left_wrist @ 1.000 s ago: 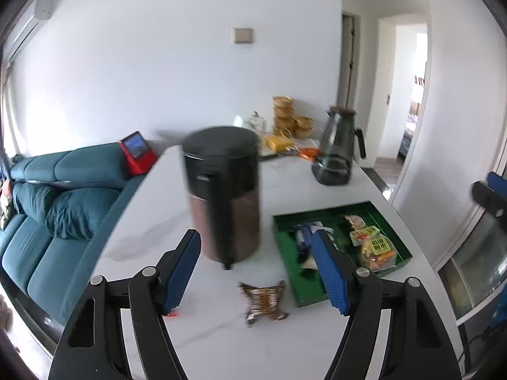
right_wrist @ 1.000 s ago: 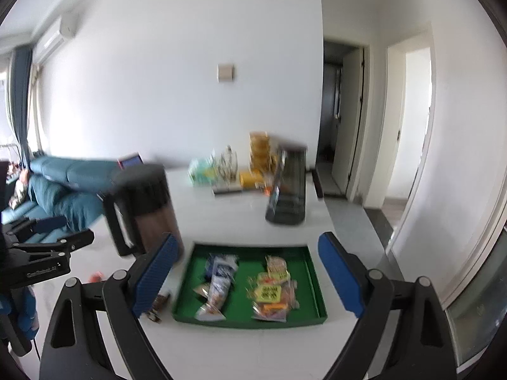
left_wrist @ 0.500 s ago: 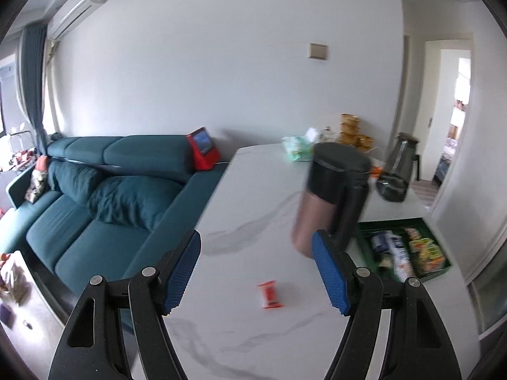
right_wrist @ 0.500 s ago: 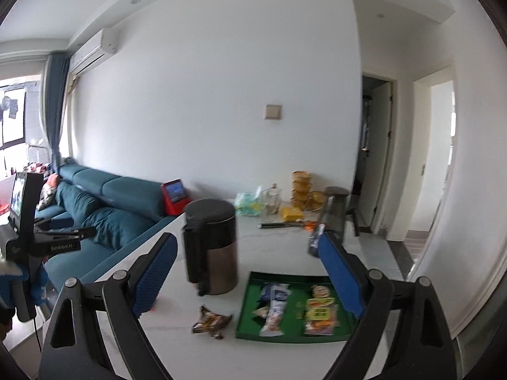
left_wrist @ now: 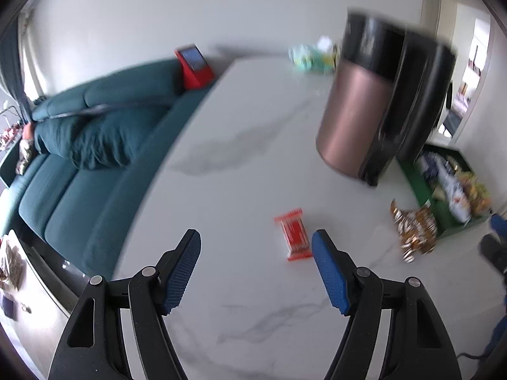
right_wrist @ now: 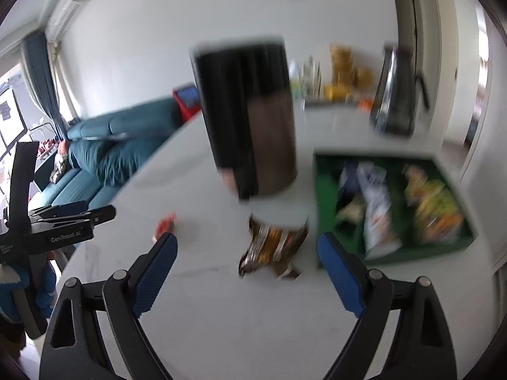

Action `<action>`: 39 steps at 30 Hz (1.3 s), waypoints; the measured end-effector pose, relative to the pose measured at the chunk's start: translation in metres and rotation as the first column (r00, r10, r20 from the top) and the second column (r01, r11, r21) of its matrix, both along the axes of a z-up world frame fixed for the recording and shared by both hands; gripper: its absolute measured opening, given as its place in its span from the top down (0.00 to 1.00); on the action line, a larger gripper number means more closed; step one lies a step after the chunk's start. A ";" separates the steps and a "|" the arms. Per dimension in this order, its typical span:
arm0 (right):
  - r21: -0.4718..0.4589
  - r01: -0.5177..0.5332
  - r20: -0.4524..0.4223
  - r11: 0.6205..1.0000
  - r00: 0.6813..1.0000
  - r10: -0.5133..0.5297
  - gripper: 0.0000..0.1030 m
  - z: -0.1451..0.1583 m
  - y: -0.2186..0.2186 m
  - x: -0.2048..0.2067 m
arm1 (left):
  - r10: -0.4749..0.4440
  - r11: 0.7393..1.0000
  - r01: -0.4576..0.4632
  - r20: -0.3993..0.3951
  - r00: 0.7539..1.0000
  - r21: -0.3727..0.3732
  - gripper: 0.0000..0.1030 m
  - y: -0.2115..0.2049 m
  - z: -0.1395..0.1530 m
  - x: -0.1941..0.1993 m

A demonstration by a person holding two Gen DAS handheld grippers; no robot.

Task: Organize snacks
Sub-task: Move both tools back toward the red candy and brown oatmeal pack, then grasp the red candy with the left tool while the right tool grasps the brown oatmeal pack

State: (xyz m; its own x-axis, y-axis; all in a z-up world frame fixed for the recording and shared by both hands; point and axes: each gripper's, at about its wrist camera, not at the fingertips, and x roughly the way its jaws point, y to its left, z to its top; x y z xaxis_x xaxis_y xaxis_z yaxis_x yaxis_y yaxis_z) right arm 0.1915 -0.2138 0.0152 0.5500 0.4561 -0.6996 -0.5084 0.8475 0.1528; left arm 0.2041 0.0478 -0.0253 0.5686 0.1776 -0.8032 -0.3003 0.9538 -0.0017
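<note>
A small red snack packet (left_wrist: 294,233) lies flat on the white marble table, just ahead of my open, empty left gripper (left_wrist: 256,264); it also shows in the right wrist view (right_wrist: 165,225). A brown and gold snack bag (right_wrist: 275,247) lies on the table between the fingers of my open, empty right gripper (right_wrist: 246,274); it also shows in the left wrist view (left_wrist: 413,231). A green tray (right_wrist: 326,196) to its right holds several snack packs, among them a white and blue one (right_wrist: 377,209) and a yellow one (right_wrist: 434,202). The tray also shows in the left wrist view (left_wrist: 421,186).
A tall black and copper bin (right_wrist: 253,120) stands behind the brown bag; it also shows in the left wrist view (left_wrist: 374,104). A dark glass kettle (right_wrist: 396,95) and yellow items (right_wrist: 345,66) stand at the table's far end. A teal sofa (left_wrist: 79,145) runs along the table's left edge.
Both grippers have dropped lower and closer to the table. The left one now has the red packet just ahead; the right one now frames the brown bag. Both stay open.
</note>
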 end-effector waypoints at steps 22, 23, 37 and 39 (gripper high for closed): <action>0.005 -0.006 -0.153 1.000 0.988 0.007 0.00 -0.069 0.024 0.054 | -0.005 0.998 -0.001 -0.112 0.994 -0.058 0.35 -0.012 -0.066 0.046; 0.003 -0.003 -0.156 1.000 0.988 0.003 0.00 -0.071 0.025 0.055 | 0.000 0.998 -0.006 -0.117 0.993 -0.058 0.35 -0.010 -0.067 0.046; -0.058 0.019 -0.185 0.998 0.982 -0.029 0.22 -0.086 0.029 0.069 | 0.009 0.998 -0.018 -0.136 0.991 -0.064 0.47 -0.016 -0.069 0.051; -0.066 0.015 -0.184 0.998 0.983 -0.027 0.24 -0.087 0.028 0.067 | 0.013 0.998 -0.022 -0.134 0.991 -0.064 0.53 -0.016 -0.068 0.052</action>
